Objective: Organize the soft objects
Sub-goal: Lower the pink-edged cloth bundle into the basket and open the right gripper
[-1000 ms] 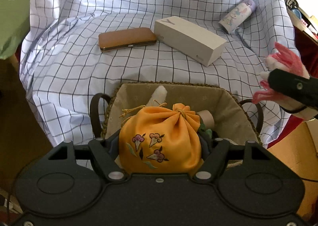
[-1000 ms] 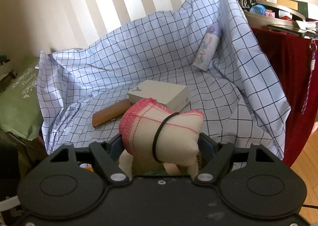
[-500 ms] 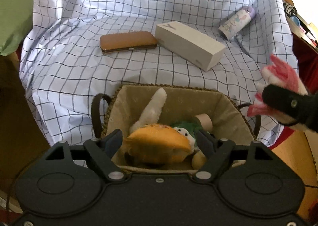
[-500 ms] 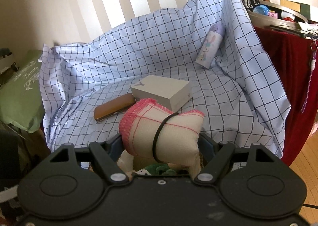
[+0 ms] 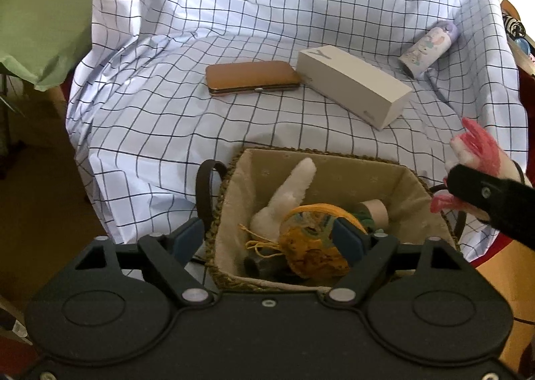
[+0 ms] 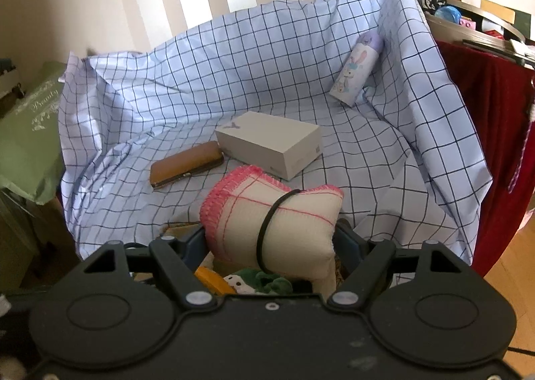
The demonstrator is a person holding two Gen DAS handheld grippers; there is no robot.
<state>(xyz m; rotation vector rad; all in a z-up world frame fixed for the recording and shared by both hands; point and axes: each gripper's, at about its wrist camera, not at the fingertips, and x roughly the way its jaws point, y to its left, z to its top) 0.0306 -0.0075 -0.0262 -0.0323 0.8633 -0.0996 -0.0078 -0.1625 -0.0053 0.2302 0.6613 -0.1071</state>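
A woven basket (image 5: 301,151) with a beige lining stands on the checked cloth just below my left gripper (image 5: 267,238). Its jaws are opening, and nothing is pressed between the blue pads. An orange drawstring pouch (image 5: 311,246) lies loose in the basket beside a white plush (image 5: 287,193), a green plush and a cardboard tube. My right gripper (image 6: 271,236) is shut on a rolled cream cloth (image 6: 267,213) with pink edging and a black band. It hovers over the basket's right rim, where the left wrist view shows the cloth (image 5: 478,149).
On the checked cloth (image 5: 167,112) beyond the basket lie a brown case (image 5: 252,77), a long white box (image 5: 354,86) and a pastel bottle (image 5: 428,49). A green bag (image 5: 40,22) sits at the left. A red-draped cluttered table (image 6: 495,146) stands at the right.
The left jaws have spread and the orange pouch has dropped from between them into the basket. The right gripper has kept hold of the rolled cloth and barely shifted.
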